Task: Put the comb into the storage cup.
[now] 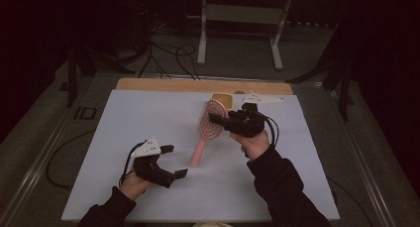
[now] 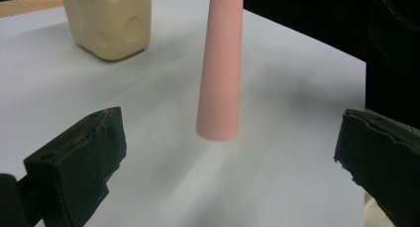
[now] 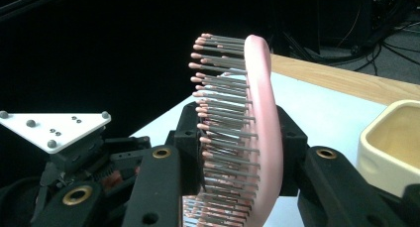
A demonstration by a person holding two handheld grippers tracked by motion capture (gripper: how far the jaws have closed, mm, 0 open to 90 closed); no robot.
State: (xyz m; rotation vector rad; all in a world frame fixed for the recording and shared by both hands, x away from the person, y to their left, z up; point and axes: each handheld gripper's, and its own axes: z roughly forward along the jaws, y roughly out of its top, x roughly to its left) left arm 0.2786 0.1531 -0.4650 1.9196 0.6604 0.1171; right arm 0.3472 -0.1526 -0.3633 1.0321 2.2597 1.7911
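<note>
On the white desk (image 1: 148,118), the right gripper (image 1: 218,120) has its fingers clamped on the head of a pink hairbrush (image 1: 210,120), whose handle tip touches the desk. Near that handle, the left gripper (image 1: 174,161) has its fingers spread wide, holding nothing. No writing is readable.

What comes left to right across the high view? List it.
Left tool → pink brush handle → right tool, shut on the brush head → the person's right hand.
</note>
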